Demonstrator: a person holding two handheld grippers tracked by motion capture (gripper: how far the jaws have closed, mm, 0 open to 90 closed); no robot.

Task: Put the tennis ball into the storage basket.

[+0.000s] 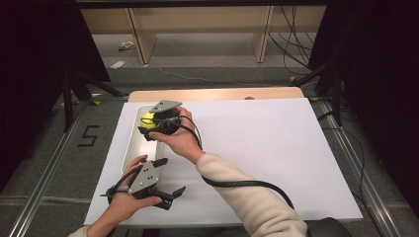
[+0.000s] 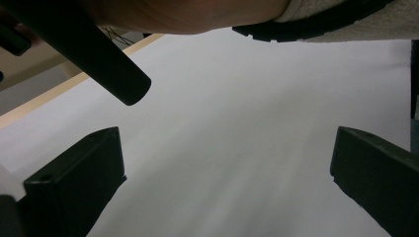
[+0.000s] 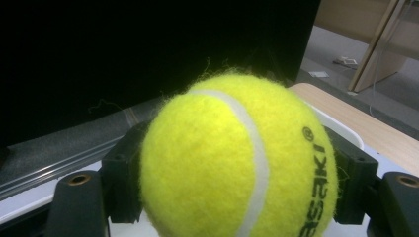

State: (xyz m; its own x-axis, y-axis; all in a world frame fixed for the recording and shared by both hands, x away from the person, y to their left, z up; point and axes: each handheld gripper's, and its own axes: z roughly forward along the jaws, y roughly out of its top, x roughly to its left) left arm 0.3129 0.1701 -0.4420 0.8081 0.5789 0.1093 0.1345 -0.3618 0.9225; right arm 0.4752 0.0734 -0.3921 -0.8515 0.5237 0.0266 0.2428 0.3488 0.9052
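1. Three views are covered in turn. High view: the right gripper [image 1: 154, 124] is held over the white tray [image 1: 129, 148], which lies along the left edge of the white tabletop [image 1: 257, 148]. Its jaws pinch a yellow tennis ball [image 1: 147, 119] above the far end of the tray. The right hand [image 1: 179, 140] grips the tool from behind, and its black cable [image 1: 242, 183] trails back along the cream sleeve [image 1: 247, 197].
2. High view: the left gripper [image 1: 170, 178] is held in the left hand [image 1: 126, 200] near the front left corner of the tabletop, just past the near end of the tray. Its jaws are spread, with nothing between them.
3. Left gripper view: the two black jaws stand wide apart over bare white tabletop. The right forearm and cable cross the top of the frame.
4. Right gripper view: the tennis ball [image 3: 237, 158] sits clamped between the two jaws, one pressing each side. A white seam curves down its face, and black lettering runs along its right side. The tray rim [image 3: 346, 132] shows just behind the ball.
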